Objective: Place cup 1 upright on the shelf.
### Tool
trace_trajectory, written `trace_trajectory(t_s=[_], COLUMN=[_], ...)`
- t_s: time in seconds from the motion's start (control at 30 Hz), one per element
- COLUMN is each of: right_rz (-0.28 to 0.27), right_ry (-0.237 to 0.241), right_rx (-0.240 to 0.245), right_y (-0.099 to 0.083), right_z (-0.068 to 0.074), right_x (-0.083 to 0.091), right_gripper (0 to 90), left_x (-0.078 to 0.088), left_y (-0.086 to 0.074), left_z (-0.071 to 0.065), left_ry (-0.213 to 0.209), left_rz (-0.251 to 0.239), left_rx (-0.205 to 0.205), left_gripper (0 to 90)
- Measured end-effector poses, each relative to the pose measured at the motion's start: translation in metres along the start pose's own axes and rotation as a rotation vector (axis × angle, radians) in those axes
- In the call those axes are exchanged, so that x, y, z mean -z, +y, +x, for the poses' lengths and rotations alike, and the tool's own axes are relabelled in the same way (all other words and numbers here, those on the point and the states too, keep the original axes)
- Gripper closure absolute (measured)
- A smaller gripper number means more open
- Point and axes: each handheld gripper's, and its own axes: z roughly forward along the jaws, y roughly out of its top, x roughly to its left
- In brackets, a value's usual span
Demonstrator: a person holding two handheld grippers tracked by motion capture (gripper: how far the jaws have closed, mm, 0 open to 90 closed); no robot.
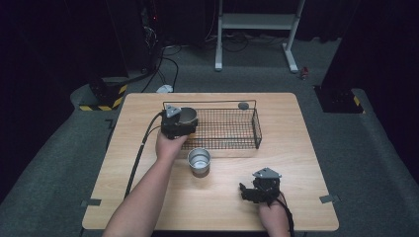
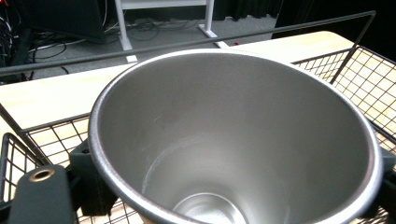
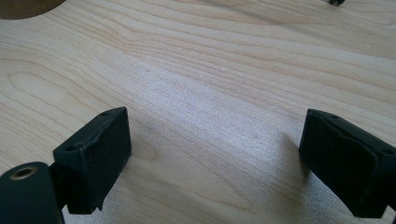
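Observation:
My left gripper (image 1: 180, 123) is shut on a steel cup (image 1: 188, 115) and holds it upright at the left end of a black wire basket (image 1: 257, 129). In the left gripper view the cup (image 2: 233, 130) is seen from above, empty, with the black fingers (image 2: 88, 182) pressed on its sides and the basket's mesh (image 2: 369, 79) around it. Whether the cup rests on the basket's floor I cannot tell. A second steel cup (image 1: 199, 160) stands upright on the table just in front of the basket. My right gripper (image 1: 249, 191) rests open near the front right of the table, with bare wood between its fingers (image 3: 93, 158).
The wooden table (image 1: 296, 163) has bare wood at the front left and far right. A small dark round object (image 1: 243, 105) lies behind the basket's back rail. The left gripper's cable (image 1: 141, 148) trails across the table's left side. A white metal stand (image 1: 257, 22) is on the floor beyond.

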Motion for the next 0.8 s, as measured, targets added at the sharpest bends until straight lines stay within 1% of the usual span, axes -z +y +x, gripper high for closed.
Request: trace_trajectory(t_s=[0.1,0.17,0.4,0.57,0.63,0.8], right_rz=[0.0,0.0,0.001,0.001,0.001,0.001], right_ry=[0.0,0.0,0.0,0.0,0.0,0.0], right_rx=[0.0,0.0,-0.003,-0.003,-0.003,-0.003], right_y=[0.0,0.0,0.0001,0.0001,0.0001,0.0001], right_z=[0.0,0.0,0.0002,0.0002,0.0002,0.0002], right_x=[0.0,0.0,0.0001,0.0001,0.0001,0.0001], right_gripper=[9.1,9.1,9.1,9.1,9.1,9.1], left_x=[-0.0003,-0.0004,-0.0034,-0.0049,-0.0054,-0.0068], left_y=[-0.0011,-0.0019,-0.0051,-0.0067,-0.0071,-0.008], left_z=[0.002,0.0025,0.004,0.0039,0.0041,0.003], left_ry=[0.006,0.009,0.02,0.014,0.016,0.008], left_rz=[0.002,0.001,0.031,0.045,0.046,0.038], left_rx=[0.021,0.027,0.006,-0.001,-0.006,-0.002], left_gripper=[13.9,14.0,14.0,13.9,13.9,13.9])
